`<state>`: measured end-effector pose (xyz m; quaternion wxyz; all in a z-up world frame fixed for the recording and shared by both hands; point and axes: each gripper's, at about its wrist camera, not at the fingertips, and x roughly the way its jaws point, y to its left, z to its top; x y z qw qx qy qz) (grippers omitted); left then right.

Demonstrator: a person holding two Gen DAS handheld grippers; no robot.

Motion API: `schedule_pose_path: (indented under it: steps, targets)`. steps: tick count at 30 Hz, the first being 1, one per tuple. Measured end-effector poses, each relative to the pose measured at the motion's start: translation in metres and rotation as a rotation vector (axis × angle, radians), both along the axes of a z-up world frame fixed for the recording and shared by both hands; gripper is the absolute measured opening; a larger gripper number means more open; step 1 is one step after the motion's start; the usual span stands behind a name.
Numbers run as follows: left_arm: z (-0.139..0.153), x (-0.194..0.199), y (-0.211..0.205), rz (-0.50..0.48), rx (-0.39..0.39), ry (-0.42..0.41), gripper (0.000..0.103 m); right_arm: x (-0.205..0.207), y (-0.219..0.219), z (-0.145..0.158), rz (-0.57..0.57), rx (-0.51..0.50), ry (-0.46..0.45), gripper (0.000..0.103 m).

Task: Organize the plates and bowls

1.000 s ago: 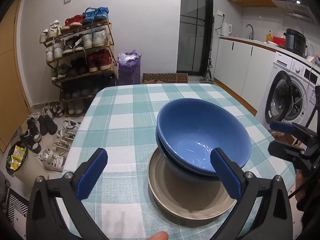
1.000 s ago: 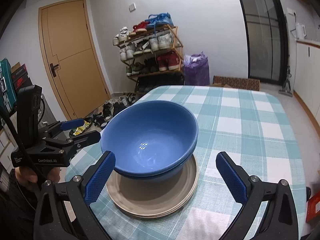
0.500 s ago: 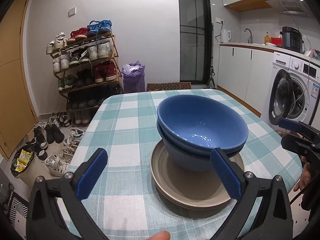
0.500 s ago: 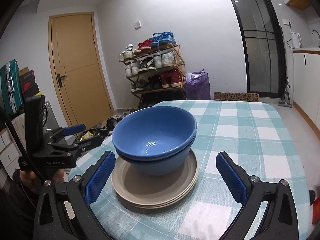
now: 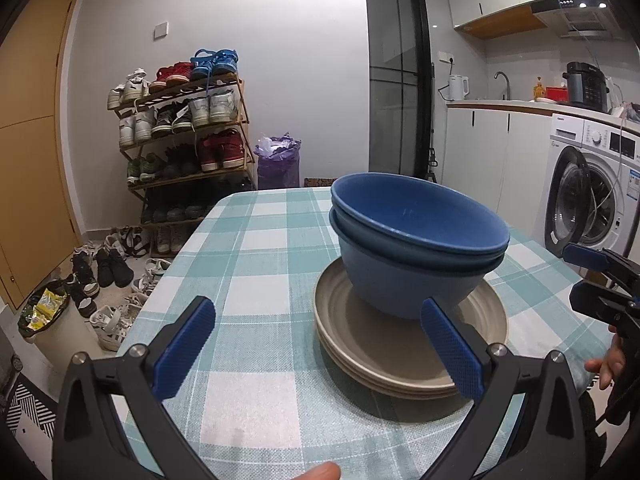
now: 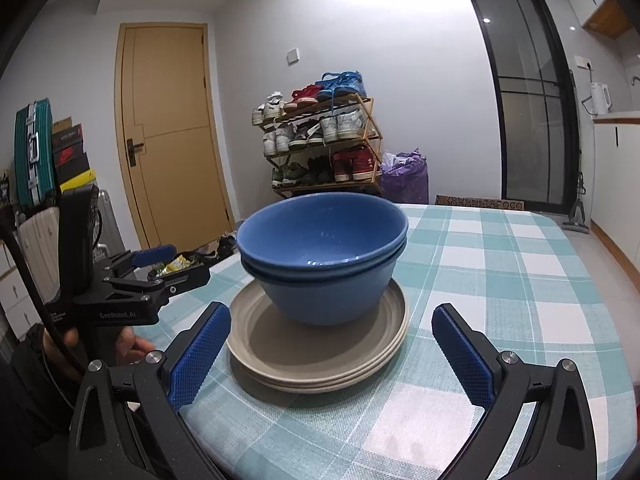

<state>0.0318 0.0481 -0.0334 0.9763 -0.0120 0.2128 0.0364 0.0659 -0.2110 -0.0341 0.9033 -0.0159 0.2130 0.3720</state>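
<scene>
Two blue bowls (image 5: 416,248) (image 6: 322,256) sit nested, upright, on a stack of beige plates (image 5: 384,344) (image 6: 288,352) on the checked table. My left gripper (image 5: 316,344) is open and empty, low at the near table edge, with the stack just beyond its right finger. It also shows at the left of the right wrist view as the left gripper (image 6: 160,264). My right gripper (image 6: 332,348) is open and empty, with the plates between and beyond its fingers. At the right edge of the left wrist view the right gripper (image 5: 592,276) appears, held by a hand.
The teal-and-white checked tablecloth (image 5: 256,248) (image 6: 512,264) covers the table. A shoe rack (image 5: 180,140) and loose shoes stand beyond its far left. A washing machine (image 5: 588,196) and counter are at the right. A door (image 6: 168,132) and suitcases are on the left.
Both grippers have dropped lower and pulled back slightly, so the bowls now appear from the side instead of from above. The bowls and plates have not moved.
</scene>
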Motion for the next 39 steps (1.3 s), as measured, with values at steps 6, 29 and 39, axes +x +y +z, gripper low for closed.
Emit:
schedule_pose_path:
  steps: [6,29,39]
  targets:
    - [-0.011,0.0,0.003,0.019,-0.01,-0.009,0.103,-0.001,0.006,-0.015,0.028,-0.019,0.004,0.102]
    - [-0.02,-0.005,0.009,0.036,-0.042,-0.029,0.103,0.002,0.002,-0.032,0.025,0.004,0.033,0.102]
    - [-0.023,-0.004,0.011,0.034,-0.056,-0.026,0.103,0.003,0.0,-0.033,0.017,0.016,0.035,0.102]
